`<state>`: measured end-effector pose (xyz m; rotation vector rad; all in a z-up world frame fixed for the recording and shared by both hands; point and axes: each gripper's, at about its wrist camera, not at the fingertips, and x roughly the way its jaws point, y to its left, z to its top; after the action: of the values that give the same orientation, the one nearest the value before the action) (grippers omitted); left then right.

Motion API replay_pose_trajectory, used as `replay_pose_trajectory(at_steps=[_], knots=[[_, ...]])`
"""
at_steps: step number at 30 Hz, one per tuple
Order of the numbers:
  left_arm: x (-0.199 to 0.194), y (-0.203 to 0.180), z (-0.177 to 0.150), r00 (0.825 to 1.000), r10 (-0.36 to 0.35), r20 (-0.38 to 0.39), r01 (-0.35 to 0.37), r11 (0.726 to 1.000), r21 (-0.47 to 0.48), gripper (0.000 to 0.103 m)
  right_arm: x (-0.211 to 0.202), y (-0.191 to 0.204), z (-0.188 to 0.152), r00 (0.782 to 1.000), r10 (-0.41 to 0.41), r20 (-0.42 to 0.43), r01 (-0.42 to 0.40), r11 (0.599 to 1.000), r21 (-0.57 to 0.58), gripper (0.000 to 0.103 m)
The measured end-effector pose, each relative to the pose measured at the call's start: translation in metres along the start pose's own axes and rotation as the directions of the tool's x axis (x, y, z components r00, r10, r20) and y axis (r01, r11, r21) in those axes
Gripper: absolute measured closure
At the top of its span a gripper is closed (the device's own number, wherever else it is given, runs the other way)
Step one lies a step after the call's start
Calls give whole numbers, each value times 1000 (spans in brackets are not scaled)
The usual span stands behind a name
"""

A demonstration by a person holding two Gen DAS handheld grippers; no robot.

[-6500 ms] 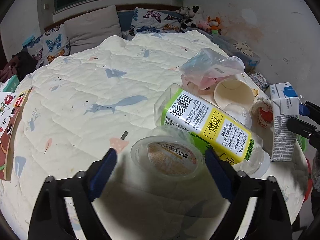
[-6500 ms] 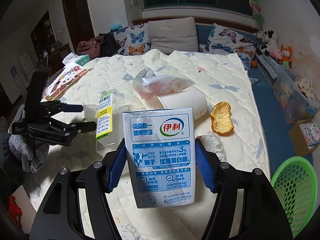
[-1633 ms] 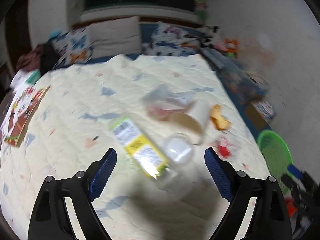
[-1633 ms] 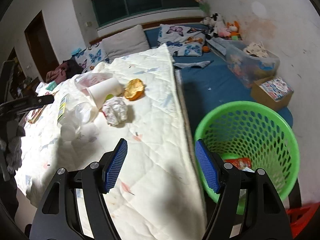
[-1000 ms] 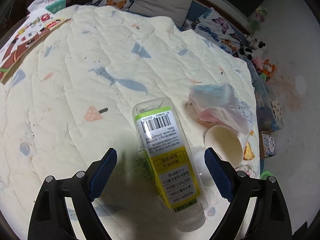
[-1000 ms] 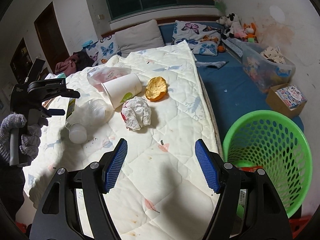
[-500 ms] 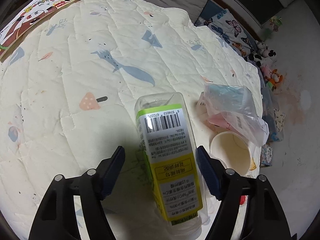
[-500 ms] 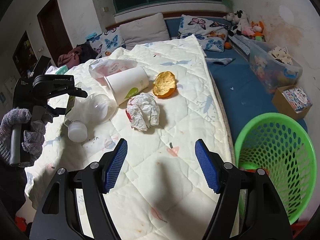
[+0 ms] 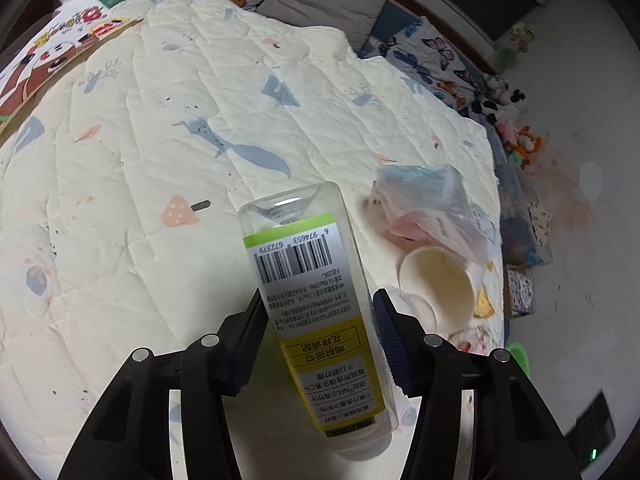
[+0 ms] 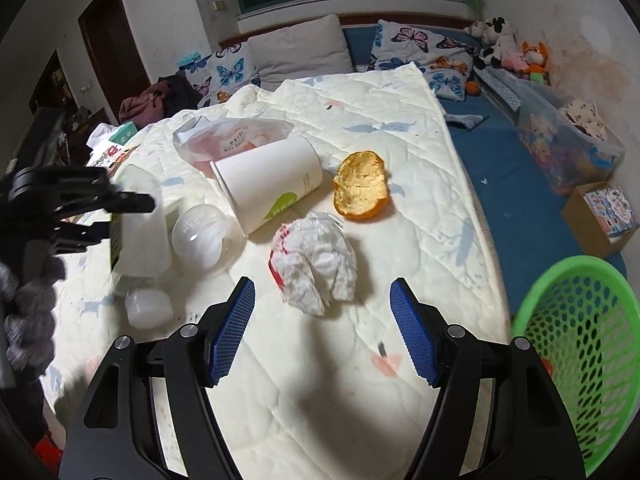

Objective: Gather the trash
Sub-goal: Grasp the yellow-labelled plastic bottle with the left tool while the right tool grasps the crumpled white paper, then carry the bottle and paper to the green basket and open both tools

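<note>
A clear juice bottle (image 9: 304, 256) with a green and yellow label lies on the quilt, cap end toward me. My left gripper (image 9: 318, 300) is closing its jaws on the bottle's sides and both pads touch it. The right wrist view shows that gripper (image 10: 120, 216) on the bottle (image 10: 140, 240) at the left, held by a gloved hand. My right gripper (image 10: 322, 286) is open and holds nothing, hovering just short of a crumpled white wrapper (image 10: 316, 264). Beyond it lie an orange peel (image 10: 362, 184), a tipped paper cup (image 10: 272, 176), a clear domed lid (image 10: 204, 236) and a plastic bag (image 10: 228, 138).
A green mesh basket (image 10: 580, 340) stands on the floor off the bed's right edge. Pillows (image 10: 300, 52) and soft toys (image 10: 516, 52) line the far end. A clear storage box (image 10: 568, 140) and a cardboard box (image 10: 600, 212) sit on the blue floor.
The left jaws have closed in from wide apart onto the bottle. My right gripper has moved from over the basket to the bed, nearer the crumpled wrapper.
</note>
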<state>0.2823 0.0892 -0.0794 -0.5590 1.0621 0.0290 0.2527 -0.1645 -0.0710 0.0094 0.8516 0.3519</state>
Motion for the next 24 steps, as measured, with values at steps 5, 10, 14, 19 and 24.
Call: replay_pose_trajectory(at_steps=[5, 10, 14, 19, 24], knots=[[-12, 0, -5, 1000, -25, 4, 25, 998, 54, 53, 14, 8, 7, 1000, -9, -9, 9, 1000, -20, 33], [-24, -3, -13, 999, -51, 3, 51, 994, 99, 54, 28, 4, 11, 999, -30, -22, 29, 1000, -7, 35], [-30, -9, -20, 998, -57, 9, 55, 988, 145, 54, 34, 1, 11, 999, -31, -37, 31, 999, 6, 46], [-37, -18, -25, 998, -68, 14, 64, 980, 189, 55, 24, 1, 7, 1000, -17, -13, 18, 1000, 11, 51], [-41, -27, -31, 996, -88, 4, 85, 973, 217, 56, 5, -2, 2, 1000, -1, 12, 1, 1000, 23, 51]])
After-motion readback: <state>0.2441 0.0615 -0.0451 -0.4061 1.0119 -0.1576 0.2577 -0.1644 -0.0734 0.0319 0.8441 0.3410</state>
